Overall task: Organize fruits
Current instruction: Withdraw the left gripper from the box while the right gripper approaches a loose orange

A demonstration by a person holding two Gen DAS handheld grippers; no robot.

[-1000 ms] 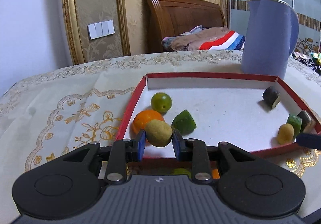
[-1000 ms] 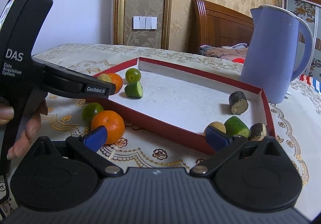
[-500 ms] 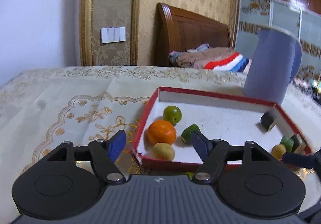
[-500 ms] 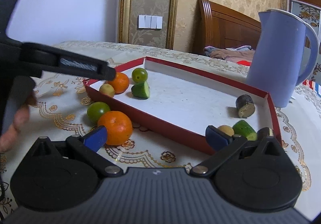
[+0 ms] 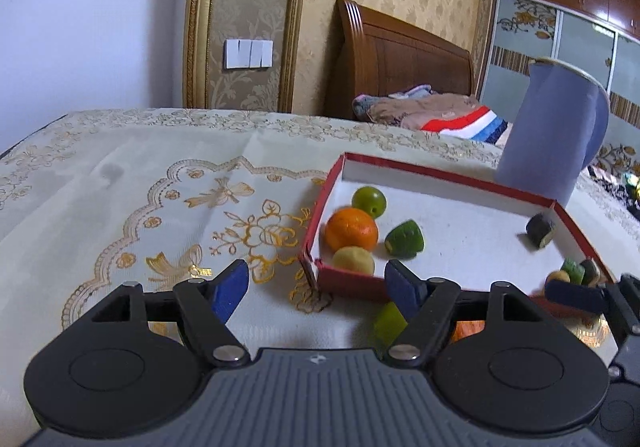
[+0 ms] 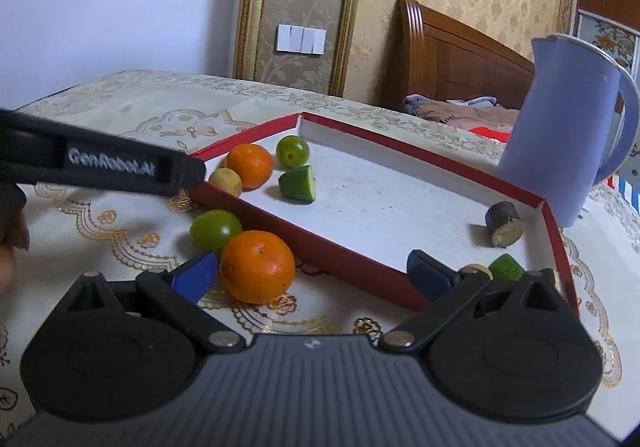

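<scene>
Fruits sit partly inside and partly outside a shallow red tray (image 6: 362, 265) with a white floor, resting on a cream tablecloth (image 5: 120, 207) with gold embroidery. In the tray's near-left corner we see a small yellow-brown fruit (image 6: 226, 181) touching an orange (image 6: 251, 165), with a round green fruit (image 6: 293, 152) just behind them and a cut green wedge (image 6: 298, 184) just beside them. Across the tray, near its right wall, lies a dark cut piece (image 6: 504, 223) with a pale face. In the near-right corner a small yellow fruit (image 5: 558, 277) and a green piece (image 5: 573, 271) huddle together, partly hidden.

Outside the tray, on the cloth, a second orange (image 6: 257, 266) touches a green fruit (image 6: 216, 229) close against the tray's front wall.

Our left gripper (image 5: 318, 291) is spread wide and holds nothing, hovering over the cloth just before the tray's corner. Our right gripper (image 6: 312, 279) is also spread wide and empty, its left blue fingertip (image 6: 196, 277) just beside the loose orange.

A tall lavender jug (image 6: 560, 139) stands upright behind the tray's far right corner
</scene>
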